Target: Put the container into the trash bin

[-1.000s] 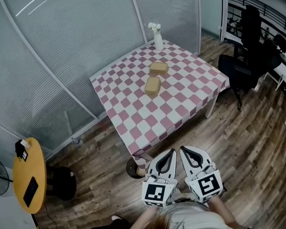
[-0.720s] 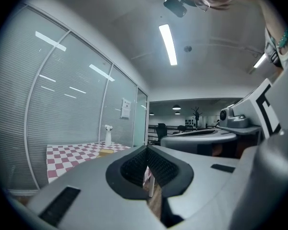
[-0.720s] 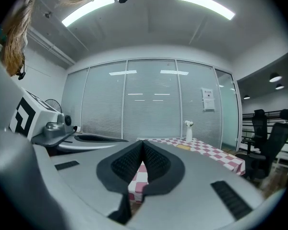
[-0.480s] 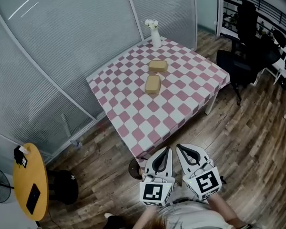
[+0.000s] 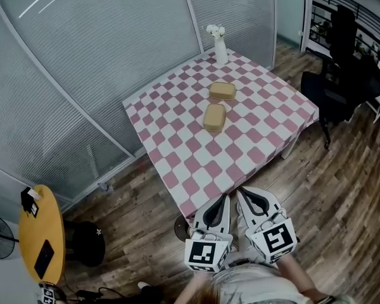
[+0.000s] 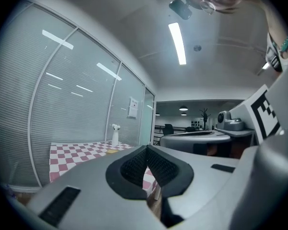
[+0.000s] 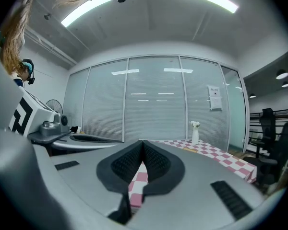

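Two tan lidded containers lie on the pink-and-white checked table [image 5: 177, 163]: one [image 5: 215, 116] near the middle, the other [image 5: 222, 90] just behind it. Both grippers hover side by side off the table's near corner, well short of the containers. My left gripper [image 5: 225, 197] is shut with nothing in it, its pads meeting in the left gripper view [image 6: 146, 147]. My right gripper [image 5: 240, 192] is likewise shut and empty, as the right gripper view [image 7: 143, 142] shows. I cannot pick out a trash bin with certainty.
A white vase [image 5: 220, 45] stands at the table's far corner. A dark round object [image 5: 181, 228] sits on the wood floor under the near corner. A yellow round side table [image 5: 41, 239] and a black round stool [image 5: 85, 242] stand left; black office chairs [image 5: 335, 84] stand right.
Both shut grippers and the head camera have moved toward the table; its near corner now lies just ahead of the fingertips. The containers have not moved.
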The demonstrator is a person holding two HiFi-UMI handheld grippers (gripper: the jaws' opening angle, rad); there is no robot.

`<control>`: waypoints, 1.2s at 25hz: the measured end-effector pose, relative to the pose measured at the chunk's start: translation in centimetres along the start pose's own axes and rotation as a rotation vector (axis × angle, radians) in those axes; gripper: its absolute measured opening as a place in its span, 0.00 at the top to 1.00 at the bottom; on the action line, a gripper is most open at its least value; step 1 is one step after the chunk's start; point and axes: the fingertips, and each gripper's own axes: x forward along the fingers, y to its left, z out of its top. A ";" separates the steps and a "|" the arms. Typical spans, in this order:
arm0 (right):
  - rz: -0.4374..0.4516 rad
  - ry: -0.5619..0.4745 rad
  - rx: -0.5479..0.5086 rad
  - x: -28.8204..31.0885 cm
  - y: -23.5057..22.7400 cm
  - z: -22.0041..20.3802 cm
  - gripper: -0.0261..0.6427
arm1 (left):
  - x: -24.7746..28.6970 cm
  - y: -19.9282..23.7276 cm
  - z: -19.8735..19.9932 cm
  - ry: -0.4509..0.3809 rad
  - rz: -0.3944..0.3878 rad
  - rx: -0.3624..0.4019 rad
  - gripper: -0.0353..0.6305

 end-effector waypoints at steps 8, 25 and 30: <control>0.086 -0.043 -0.014 6.6 -3.3 2.1 0.97 | 5.4 3.9 2.3 -0.017 0.060 0.017 0.94; 0.289 -0.033 -0.043 18.2 -9.3 3.2 0.97 | 14.9 11.6 4.1 -0.025 0.276 0.027 0.94; 0.342 -0.029 -0.048 20.9 -11.2 2.5 0.97 | 17.8 12.8 3.9 -0.032 0.321 0.024 0.94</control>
